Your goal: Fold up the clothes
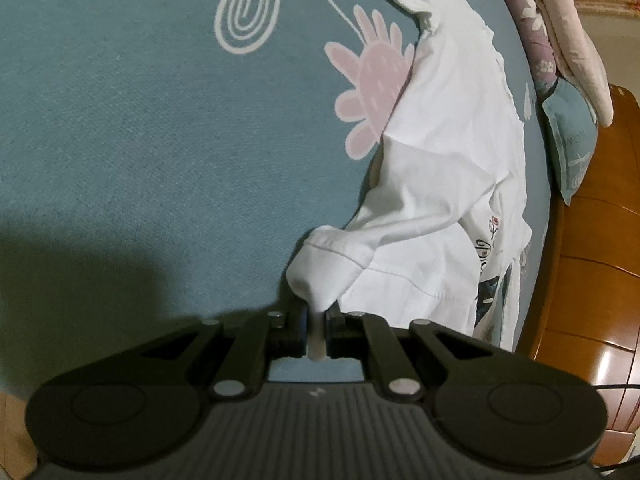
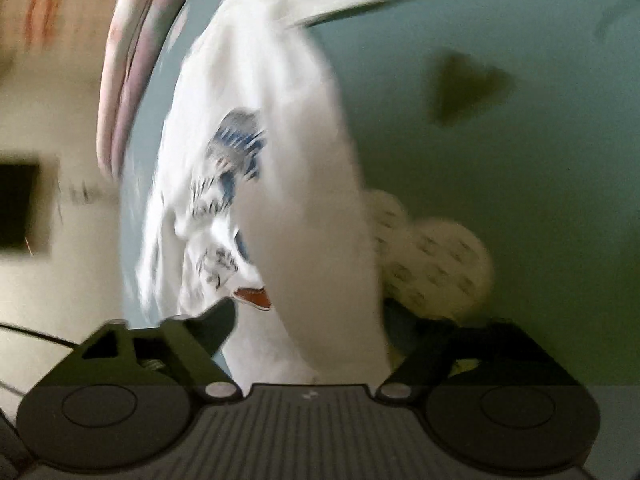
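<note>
A white shirt (image 1: 440, 160) with a dark printed picture lies stretched along the right side of a teal bedsheet (image 1: 140, 140). My left gripper (image 1: 317, 312) is shut on a bunched, hemmed end of it, and white cloth sticks out between the pads. The right wrist view is blurred. There the same white shirt (image 2: 260, 100) shows its blue-grey print (image 2: 236, 148) and a small orange label (image 2: 256, 298). My right gripper (image 2: 308, 320) stands open with a thick fold of the shirt lying between its wide-apart fingers. Its right finger is partly hidden by the cloth.
The teal sheet carries white and pink flower prints (image 1: 372, 76). Folded quilts and a teal pillow (image 1: 568, 148) are stacked at the bed's right edge, beside a wooden frame (image 1: 592, 240). In the right wrist view a pale wall (image 2: 60, 280) lies to the left.
</note>
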`<state>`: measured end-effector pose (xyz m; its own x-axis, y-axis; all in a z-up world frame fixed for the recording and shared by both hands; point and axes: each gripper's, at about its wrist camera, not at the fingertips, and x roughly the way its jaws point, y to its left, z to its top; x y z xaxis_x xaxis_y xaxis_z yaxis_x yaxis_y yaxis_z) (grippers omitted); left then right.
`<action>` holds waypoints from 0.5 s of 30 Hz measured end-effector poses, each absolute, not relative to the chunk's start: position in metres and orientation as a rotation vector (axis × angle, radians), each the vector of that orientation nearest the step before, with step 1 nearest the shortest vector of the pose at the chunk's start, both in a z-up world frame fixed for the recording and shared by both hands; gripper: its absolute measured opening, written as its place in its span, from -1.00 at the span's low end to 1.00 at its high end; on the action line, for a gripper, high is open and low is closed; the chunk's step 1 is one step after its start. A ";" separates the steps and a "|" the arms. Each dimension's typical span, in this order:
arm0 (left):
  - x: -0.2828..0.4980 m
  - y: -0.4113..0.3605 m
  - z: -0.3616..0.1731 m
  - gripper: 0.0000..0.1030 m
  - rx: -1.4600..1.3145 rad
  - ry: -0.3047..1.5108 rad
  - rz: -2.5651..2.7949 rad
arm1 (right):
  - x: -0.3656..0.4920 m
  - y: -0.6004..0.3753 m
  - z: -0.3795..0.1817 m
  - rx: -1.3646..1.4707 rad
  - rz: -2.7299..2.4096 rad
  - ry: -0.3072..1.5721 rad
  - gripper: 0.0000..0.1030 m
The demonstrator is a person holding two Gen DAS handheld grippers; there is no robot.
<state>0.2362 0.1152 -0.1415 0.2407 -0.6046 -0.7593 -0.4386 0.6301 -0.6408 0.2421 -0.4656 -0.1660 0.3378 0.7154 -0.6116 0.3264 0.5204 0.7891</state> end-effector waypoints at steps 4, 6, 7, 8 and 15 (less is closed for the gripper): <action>0.236 0.116 -0.143 -0.85 -0.973 1.389 -0.136 | 0.237 -0.460 -0.173 1.131 0.311 1.228 0.50; 0.237 0.116 -0.144 -0.84 -0.977 1.391 -0.138 | 0.257 -0.451 -0.176 1.112 0.381 1.228 0.55; 0.237 0.116 -0.144 -0.83 -0.978 1.391 -0.139 | 0.266 -0.446 -0.178 1.111 0.416 1.226 0.55; 0.237 0.116 -0.144 -0.83 -0.984 1.394 -0.138 | 0.272 -0.445 -0.180 1.115 0.443 1.227 0.55; 0.239 0.116 -0.144 -0.83 -0.978 1.405 -0.136 | 0.219 -0.462 -0.200 1.271 0.356 1.246 -0.33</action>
<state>0.2390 0.1156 -0.1441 0.2256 -0.6124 -0.7576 -0.4554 0.6212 -0.6378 0.2187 -0.4622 -0.1997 0.3672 0.7871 -0.4956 0.4062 0.3436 0.8467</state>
